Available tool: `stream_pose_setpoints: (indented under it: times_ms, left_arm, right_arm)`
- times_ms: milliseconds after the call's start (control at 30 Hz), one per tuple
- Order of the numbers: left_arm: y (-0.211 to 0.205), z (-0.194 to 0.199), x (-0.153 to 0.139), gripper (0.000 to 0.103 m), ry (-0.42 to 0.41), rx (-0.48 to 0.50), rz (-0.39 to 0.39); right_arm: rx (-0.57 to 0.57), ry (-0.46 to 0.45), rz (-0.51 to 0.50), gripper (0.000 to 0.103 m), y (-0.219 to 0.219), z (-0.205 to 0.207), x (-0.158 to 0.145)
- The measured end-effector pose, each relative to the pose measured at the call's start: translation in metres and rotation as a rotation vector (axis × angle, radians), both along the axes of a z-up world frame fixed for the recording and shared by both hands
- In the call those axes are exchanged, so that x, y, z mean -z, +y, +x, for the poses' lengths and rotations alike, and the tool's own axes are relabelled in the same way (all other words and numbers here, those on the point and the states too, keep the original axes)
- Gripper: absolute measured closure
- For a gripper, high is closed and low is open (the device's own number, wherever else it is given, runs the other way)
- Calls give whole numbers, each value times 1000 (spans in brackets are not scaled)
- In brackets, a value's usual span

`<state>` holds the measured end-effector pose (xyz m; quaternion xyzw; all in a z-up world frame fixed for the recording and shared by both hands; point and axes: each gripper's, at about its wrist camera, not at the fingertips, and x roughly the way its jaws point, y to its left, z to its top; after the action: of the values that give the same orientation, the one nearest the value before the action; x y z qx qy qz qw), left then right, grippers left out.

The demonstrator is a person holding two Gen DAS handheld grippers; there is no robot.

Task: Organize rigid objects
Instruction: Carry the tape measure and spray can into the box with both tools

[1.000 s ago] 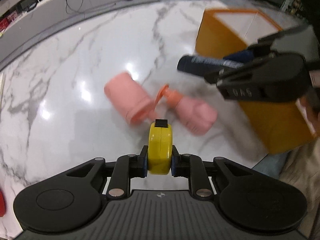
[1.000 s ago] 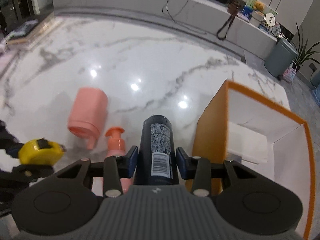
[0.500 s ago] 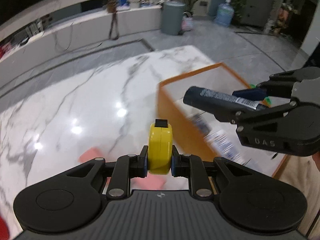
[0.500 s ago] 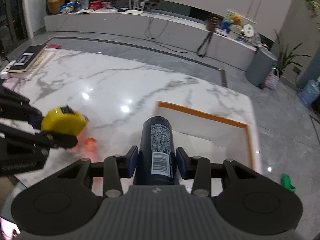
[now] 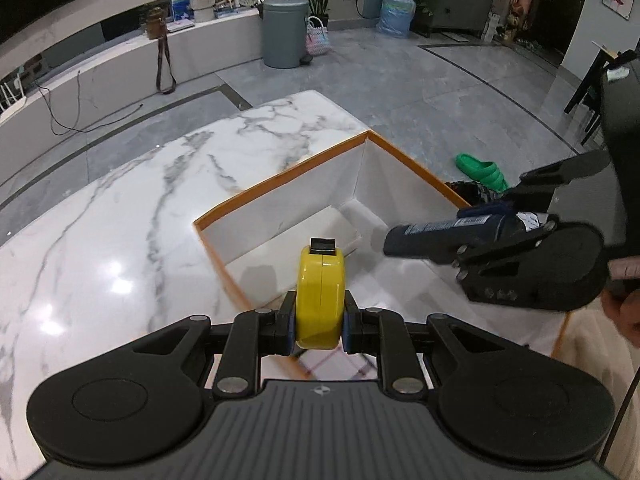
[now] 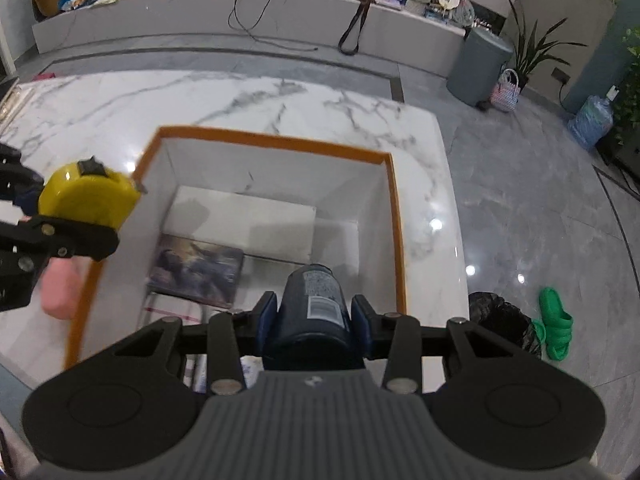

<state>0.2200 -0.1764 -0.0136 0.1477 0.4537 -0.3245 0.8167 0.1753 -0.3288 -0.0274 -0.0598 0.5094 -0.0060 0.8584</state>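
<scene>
My left gripper (image 5: 320, 316) is shut on a yellow tape measure (image 5: 321, 288) and holds it above the near left rim of the orange box (image 5: 280, 178). It also shows at the left of the right wrist view (image 6: 86, 198). My right gripper (image 6: 313, 312) is shut on a dark blue spray can (image 6: 314, 304) and holds it over the open box (image 6: 276, 140), tilted down. The can also shows in the left wrist view (image 5: 444, 234). A dark book (image 6: 198, 266) lies on the box floor.
The box stands on a white marble table (image 5: 120, 220) near its right edge. A pink bottle (image 6: 60, 288) lies left of the box. On the floor beyond are a green slipper (image 6: 554, 322), a dark bag (image 6: 500, 320) and a grey bin (image 5: 282, 32).
Both grippers have risen and moved right from the pink bottles to over the orange box, each still holding its object. The can now points down into the box.
</scene>
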Motion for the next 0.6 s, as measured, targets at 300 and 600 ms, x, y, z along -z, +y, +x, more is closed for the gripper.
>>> stream_pose_setpoints:
  times_ms: [300,600]
  left_arm:
    - [-17,18,24,80,15,24,28]
    - [-27,22,30,80,31,28,26]
  right_arm:
    - [-57,-5,-107,63,10,25,37]
    - [-172,-125,-308,63,22,16,33]
